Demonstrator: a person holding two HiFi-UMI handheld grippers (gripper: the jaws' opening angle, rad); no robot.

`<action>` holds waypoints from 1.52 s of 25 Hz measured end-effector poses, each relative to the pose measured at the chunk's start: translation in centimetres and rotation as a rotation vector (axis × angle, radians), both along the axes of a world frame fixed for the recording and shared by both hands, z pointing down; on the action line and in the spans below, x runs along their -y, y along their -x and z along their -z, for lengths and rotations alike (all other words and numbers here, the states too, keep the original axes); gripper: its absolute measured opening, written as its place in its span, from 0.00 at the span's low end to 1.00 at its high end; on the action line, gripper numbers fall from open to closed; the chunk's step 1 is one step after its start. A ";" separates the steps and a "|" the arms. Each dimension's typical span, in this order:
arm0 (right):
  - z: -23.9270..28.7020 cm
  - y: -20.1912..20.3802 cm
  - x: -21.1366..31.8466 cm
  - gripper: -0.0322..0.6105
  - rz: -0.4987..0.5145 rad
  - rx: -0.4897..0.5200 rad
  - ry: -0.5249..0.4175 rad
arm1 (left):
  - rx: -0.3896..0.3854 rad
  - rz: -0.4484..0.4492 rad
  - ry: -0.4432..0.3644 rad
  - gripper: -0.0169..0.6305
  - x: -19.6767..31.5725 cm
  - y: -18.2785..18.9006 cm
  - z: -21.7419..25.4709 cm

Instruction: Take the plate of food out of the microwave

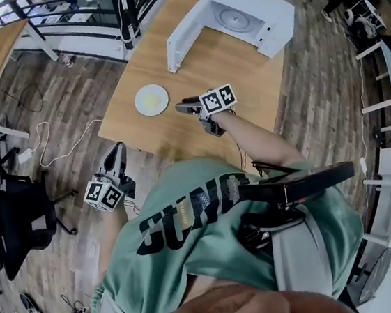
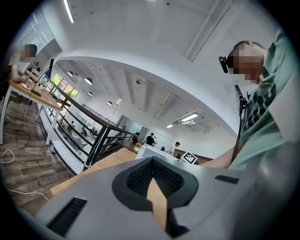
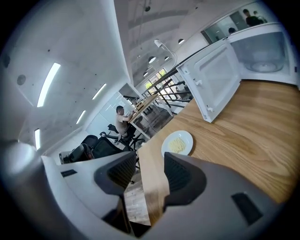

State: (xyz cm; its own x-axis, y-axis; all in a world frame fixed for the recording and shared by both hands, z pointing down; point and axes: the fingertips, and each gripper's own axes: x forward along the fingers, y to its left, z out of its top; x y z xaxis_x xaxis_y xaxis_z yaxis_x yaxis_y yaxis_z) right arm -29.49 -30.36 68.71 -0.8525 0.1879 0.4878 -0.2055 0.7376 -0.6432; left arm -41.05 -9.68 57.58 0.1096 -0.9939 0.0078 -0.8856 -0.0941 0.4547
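One plate of food (image 1: 151, 100) on table (image 1: 242, 77), right tool (image 1: 181, 107) parted, empty.

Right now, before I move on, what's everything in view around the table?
table: one, light wood, centre
microwave: one, white, door open, table's far end
plate of food: one, white with yellow food, on table outside microwave
chair: one, black, floor at far left
cable: one, white, floor left of table
left tool: one, grey, shut, empty, off table's near edge
right tool: one, grey, open, empty, over table beside plate
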 end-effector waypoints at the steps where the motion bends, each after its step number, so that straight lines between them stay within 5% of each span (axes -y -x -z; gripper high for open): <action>1: 0.7 -0.4 0.2 0.35 -0.009 0.012 -0.005 | 0.005 -0.007 -0.003 0.02 0.2 -0.2 0.4; 16: 11.0 -2.6 1.0 0.34 -0.053 0.223 -0.103 | 0.041 -0.044 -0.059 0.02 1.9 -1.8 4.5; 29: 24.7 -3.7 0.7 0.08 -0.010 0.418 -0.483 | 0.113 -0.033 -0.090 0.02 3.3 -1.5 9.4; 33: 25.4 -4.1 0.2 0.06 -0.003 0.421 -0.550 | 0.109 -0.047 -0.099 0.02 3.3 -1.8 9.7; 38: 22.9 -4.5 -0.6 0.06 0.014 0.373 -0.527 | 0.103 -0.057 -0.086 0.02 3.5 -2.1 9.7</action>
State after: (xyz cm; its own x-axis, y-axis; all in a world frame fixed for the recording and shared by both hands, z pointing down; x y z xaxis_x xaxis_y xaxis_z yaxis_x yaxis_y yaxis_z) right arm -24.98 -29.80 45.84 -0.9818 0.0161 0.1894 -0.0265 0.9750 -0.2204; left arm -38.99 -13.15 47.91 0.1688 -0.9836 -0.0632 -0.9193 -0.1803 0.3499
